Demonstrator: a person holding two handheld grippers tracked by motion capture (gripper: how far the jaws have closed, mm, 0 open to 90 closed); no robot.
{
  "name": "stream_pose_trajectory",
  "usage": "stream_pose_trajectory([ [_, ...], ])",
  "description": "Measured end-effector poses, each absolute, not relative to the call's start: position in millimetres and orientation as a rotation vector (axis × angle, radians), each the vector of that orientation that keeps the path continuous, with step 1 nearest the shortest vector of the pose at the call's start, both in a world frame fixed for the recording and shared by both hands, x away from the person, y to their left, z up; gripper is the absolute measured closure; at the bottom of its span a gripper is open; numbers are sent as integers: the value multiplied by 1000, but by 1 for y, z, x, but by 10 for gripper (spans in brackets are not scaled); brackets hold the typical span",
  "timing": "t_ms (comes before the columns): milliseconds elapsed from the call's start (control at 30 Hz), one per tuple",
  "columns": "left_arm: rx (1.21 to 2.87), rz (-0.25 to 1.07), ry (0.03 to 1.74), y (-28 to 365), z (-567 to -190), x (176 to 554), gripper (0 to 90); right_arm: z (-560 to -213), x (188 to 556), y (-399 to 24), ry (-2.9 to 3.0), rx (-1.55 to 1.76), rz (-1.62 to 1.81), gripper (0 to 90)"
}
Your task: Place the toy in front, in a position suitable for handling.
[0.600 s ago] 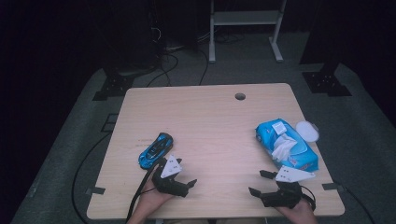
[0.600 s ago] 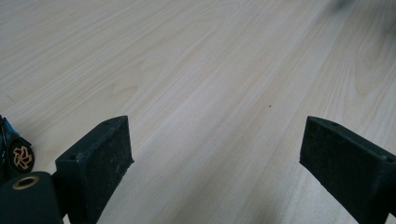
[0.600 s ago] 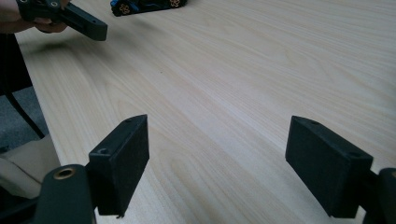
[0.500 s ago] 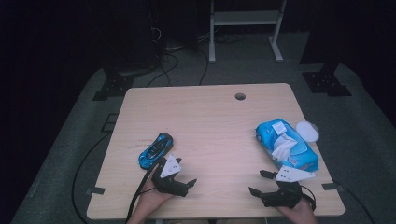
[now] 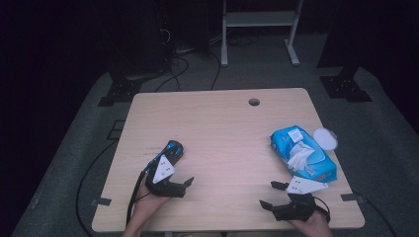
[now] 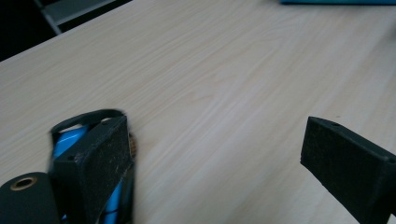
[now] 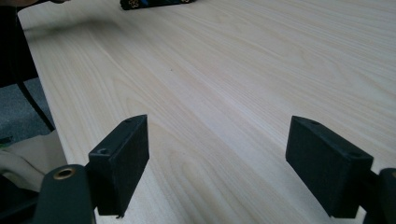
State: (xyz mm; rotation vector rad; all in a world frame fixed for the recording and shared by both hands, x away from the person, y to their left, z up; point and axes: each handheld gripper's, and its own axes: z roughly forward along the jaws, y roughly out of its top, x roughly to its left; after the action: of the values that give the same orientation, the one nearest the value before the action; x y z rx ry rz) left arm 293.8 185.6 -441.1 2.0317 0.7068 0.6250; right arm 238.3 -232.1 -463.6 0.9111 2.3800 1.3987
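Note:
A blue toy car lies on the left part of the wooden table. My left gripper hovers just in front of the car, open, with nothing between its jaws. In the left gripper view the car sits right behind the left jaw, outside the gap; whether they touch I cannot tell. My right gripper stands open near the front right edge, just in front of a blue pack of wet wipes. Bare table lies between its jaws in the right gripper view, and the car shows far off.
A white round lid lies at the wipes pack's far right side. A small hole pierces the table near its far edge. Cables and stand feet are on the dark floor behind the table.
My left gripper has shifted a little to the left, closer to the toy car. The right gripper, the car and the wipes pack have stayed where they were.

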Motion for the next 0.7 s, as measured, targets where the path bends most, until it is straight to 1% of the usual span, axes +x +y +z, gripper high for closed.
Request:
stream_pose_trajectory([
  [100,1992,642,763,201,-439,298,69,-464,238,-231,2382,907,1394,208],
  [167,1945,639,815,210,-438,299,41,-464,237,-230,2386,903,1383,208],
  [333,1908,670,869,227,-437,306,28,-464,237,-228,2394,889,1376,208],
  [500,1913,672,923,238,-442,317,22,-465,237,-228,2402,889,1370,208],
  [533,1918,639,935,241,-446,323,22,-465,237,-228,2402,891,1370,208],
  [700,1984,683,929,236,-455,333,23,-466,237,-226,2409,891,1366,208],
])
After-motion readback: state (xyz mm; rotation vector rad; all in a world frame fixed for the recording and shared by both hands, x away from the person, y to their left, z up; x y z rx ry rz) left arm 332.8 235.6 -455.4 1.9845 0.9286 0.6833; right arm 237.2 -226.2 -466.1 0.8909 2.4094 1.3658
